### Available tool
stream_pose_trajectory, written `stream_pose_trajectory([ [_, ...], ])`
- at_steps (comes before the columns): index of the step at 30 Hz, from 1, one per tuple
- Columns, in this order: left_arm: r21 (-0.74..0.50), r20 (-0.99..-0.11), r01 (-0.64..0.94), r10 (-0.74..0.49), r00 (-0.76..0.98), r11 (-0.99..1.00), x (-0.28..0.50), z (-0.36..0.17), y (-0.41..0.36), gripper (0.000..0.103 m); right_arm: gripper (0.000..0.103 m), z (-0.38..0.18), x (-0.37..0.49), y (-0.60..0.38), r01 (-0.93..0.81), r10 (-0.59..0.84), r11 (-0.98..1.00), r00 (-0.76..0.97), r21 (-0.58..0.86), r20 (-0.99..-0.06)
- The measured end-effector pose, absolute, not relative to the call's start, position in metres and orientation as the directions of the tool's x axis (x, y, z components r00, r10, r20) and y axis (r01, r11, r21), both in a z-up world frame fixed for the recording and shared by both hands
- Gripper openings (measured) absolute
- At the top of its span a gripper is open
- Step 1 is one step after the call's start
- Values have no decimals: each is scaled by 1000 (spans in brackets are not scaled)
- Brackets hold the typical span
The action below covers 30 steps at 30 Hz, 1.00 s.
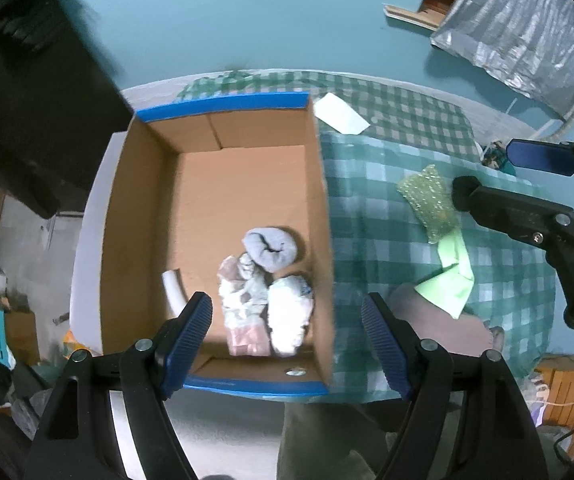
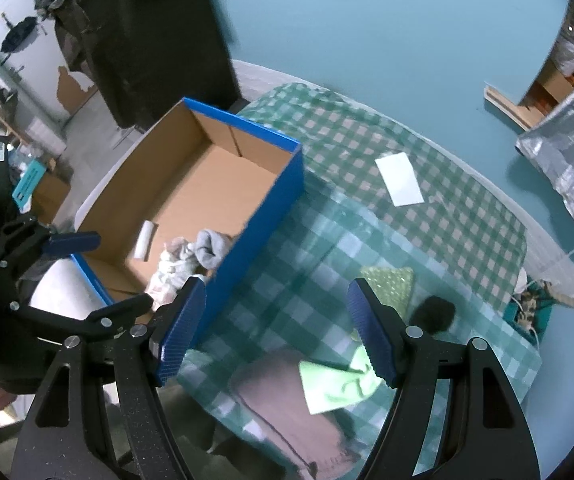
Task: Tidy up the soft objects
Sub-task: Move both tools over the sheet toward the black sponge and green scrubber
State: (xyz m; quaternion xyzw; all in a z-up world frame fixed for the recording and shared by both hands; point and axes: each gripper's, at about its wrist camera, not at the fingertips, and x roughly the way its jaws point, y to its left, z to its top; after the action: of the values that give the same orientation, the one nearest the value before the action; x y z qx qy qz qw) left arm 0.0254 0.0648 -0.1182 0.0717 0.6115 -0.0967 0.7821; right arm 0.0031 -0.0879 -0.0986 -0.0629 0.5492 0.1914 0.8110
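Two spread, empty grippers — left gripper, right gripper — above box, green cloth, sponge.

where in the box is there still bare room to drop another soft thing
The far half of the cardboard box, from the grey sock ball up to the far wall, is bare floor. The near end is crowded: the sock ball, white bundles and a white tube sit there.
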Motion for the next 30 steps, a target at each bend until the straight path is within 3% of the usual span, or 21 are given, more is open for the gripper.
stream_pose_trajectory([
  [30,45,-974,458,-64,219,888,59,-129,-66,80,74,-132,-2,-250,-118,120,989,294,89,-948],
])
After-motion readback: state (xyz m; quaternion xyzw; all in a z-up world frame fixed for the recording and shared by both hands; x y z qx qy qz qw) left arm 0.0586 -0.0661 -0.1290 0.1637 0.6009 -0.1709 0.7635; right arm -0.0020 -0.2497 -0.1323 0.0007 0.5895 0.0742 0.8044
